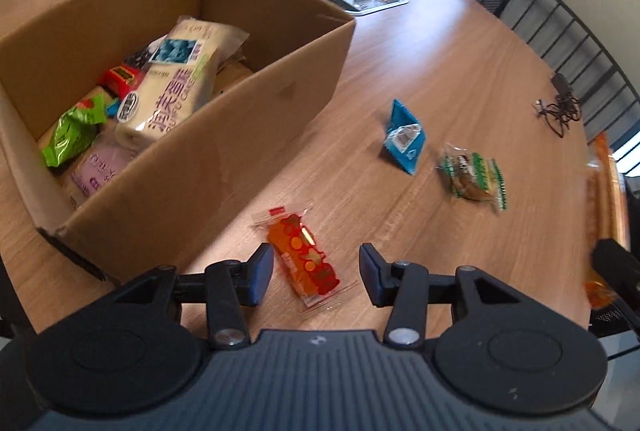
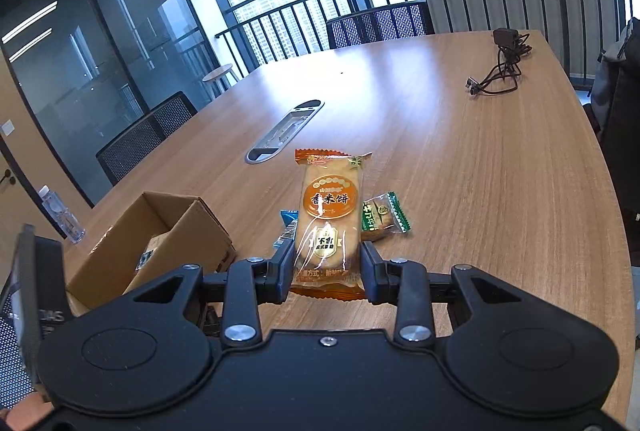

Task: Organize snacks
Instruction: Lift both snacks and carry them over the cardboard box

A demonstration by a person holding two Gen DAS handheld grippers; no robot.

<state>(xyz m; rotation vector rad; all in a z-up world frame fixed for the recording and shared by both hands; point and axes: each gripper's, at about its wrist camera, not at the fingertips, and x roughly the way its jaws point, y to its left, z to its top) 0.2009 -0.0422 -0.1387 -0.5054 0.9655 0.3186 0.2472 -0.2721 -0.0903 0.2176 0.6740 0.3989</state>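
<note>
brown cardboard box (image 1: 224, 135) | orange-red dotted packet (image 1: 306, 259) | blue packet (image 1: 404, 137) | orange rice-cracker pack (image 2: 328, 219)

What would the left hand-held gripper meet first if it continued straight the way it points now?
Probably the orange-red snack packet lying on the table, between the open fingers of the left hand-held gripper; depth is unclear.

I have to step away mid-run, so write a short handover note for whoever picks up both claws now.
Left claw: open, low over the table, jaws either side of the red-orange candy packet, not gripping it.
Right claw: shut on the orange rice-cracker packet, held above the table.
Cardboard box: already holds several snacks, including a large white cake pack and a green packet.
Left on the table: blue packet, green-striped cookie packet, and the candy packet.
To do: box the cracker, then the three loose snacks.
</note>
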